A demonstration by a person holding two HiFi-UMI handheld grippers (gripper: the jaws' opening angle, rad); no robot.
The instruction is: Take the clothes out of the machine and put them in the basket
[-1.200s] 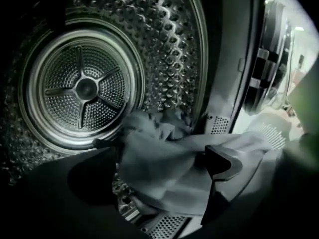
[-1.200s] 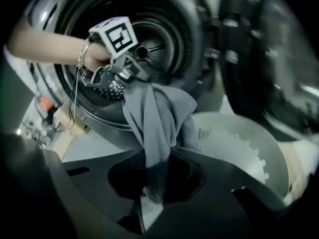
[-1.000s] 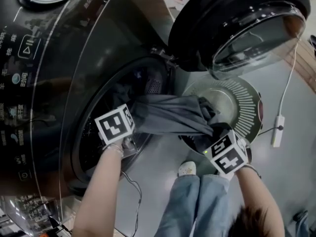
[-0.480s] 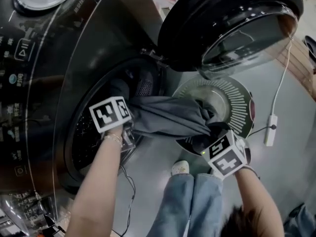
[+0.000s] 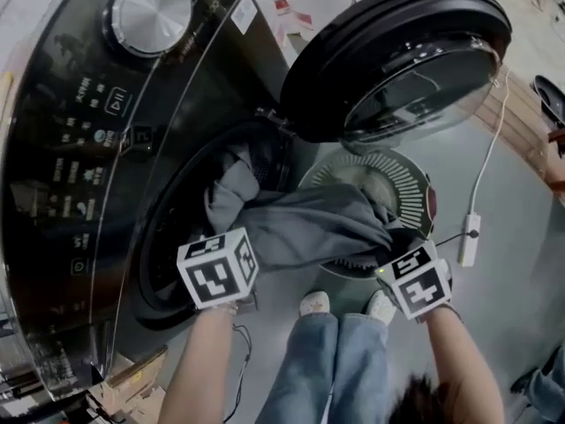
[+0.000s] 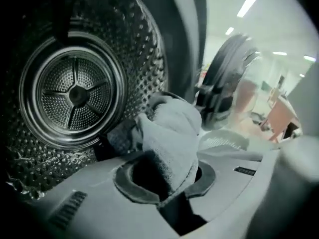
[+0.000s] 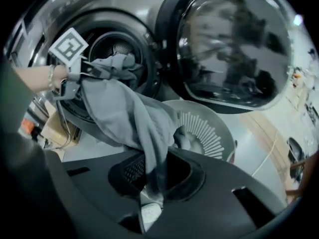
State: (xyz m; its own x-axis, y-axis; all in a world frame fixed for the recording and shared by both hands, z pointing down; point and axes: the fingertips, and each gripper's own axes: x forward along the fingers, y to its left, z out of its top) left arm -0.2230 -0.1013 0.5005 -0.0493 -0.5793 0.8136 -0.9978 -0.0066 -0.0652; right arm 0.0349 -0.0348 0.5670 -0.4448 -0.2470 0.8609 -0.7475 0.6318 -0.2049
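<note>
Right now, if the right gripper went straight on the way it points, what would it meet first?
Beyond the grey garment clamped in the right gripper, probably the slotted basket; depth is unclear.

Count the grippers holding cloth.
2. The left gripper, its jaws just closing on the grey garment, at the drum mouth; the right gripper over the basket, clamping its other end.

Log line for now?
grey garment: stretched from drum to basket | left gripper: just closed on it | right gripper: shut on it
</note>
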